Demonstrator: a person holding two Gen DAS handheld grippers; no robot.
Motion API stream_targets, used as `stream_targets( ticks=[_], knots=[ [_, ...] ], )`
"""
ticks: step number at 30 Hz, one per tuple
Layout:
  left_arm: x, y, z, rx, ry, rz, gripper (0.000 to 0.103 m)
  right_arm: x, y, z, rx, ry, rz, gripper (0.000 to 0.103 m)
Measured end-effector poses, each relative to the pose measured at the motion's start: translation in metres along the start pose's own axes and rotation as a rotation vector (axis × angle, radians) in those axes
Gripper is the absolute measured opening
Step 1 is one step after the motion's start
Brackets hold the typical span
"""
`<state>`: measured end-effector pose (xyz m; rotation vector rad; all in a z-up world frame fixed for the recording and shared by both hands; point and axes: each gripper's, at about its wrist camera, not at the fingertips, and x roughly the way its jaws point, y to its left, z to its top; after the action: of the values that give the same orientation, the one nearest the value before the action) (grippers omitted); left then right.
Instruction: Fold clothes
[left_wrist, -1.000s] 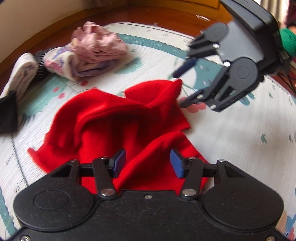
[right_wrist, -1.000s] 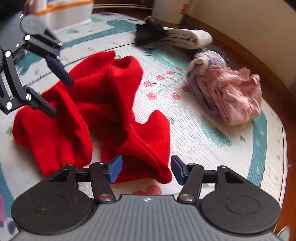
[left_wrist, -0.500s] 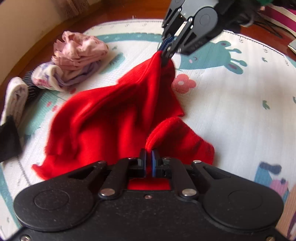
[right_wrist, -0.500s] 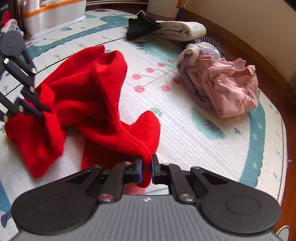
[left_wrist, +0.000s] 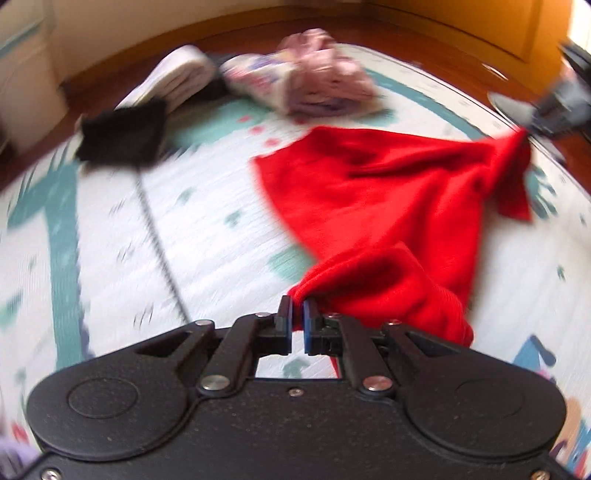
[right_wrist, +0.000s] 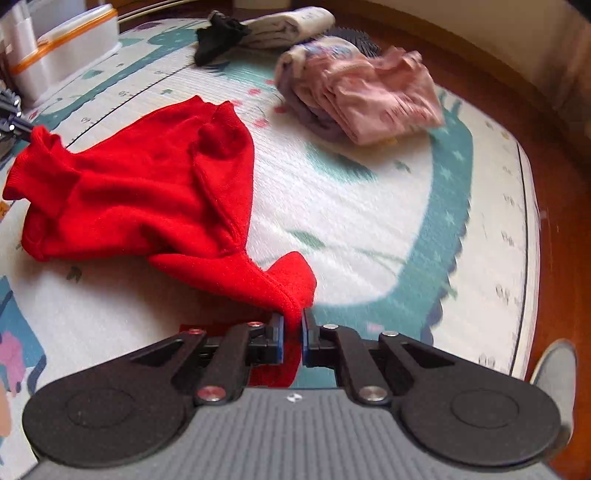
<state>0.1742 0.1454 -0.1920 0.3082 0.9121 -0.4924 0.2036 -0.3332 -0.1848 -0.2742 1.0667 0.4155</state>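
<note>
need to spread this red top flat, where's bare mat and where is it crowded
Bare mat lies between the red top and the teal band, below the pink pile. In the left view, another open stretch runs from the black cloth down toward the left gripper. The far edge is crowded: pink pile, white roll, black cloth.

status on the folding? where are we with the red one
Done: a pink pile and a white roll look folded at the mat's far edge. In hand: the left gripper and the right gripper each pinch a corner of the red garment, stretched between them. Left: it is bunched, no fold made. The black item lies crumpled.
</note>
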Motion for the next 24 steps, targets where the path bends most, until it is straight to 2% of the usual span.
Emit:
stream_targets(
  ticks=[3,8,10,12,15,18,22,24],
  knots=[
    [0.009,0.010,-0.006,-0.036,0.031,0.039,0.002,-0.005,-0.006,-0.013,0.031,0.035,0.015,0.010],
    [0.027,0.034,-0.014,-0.065,0.115,0.167,0.000,-0.007,-0.008,-0.025,0.056,0.088,0.012,0.010],
    [0.024,0.039,-0.016,-0.067,0.122,0.202,0.000,-0.001,-0.007,-0.026,0.055,0.123,-0.004,0.013],
    [0.017,0.038,-0.011,-0.068,0.108,0.218,0.000,-0.001,-0.006,-0.025,0.043,0.132,0.007,0.026],
    [0.011,0.032,0.001,-0.077,0.072,0.169,0.002,-0.005,-0.003,-0.015,0.026,0.107,0.035,0.034],
    [0.017,0.019,0.017,-0.077,0.052,0.108,0.032,-0.008,0.001,0.002,0.016,0.059,0.047,0.039],
    [0.035,-0.002,0.036,-0.085,0.054,0.032,0.039,-0.013,0.007,0.026,0.001,-0.006,0.063,0.039],
    [0.046,-0.013,0.043,-0.084,0.064,-0.002,0.039,-0.005,0.020,0.038,-0.040,-0.020,0.068,0.039]
  ],
)
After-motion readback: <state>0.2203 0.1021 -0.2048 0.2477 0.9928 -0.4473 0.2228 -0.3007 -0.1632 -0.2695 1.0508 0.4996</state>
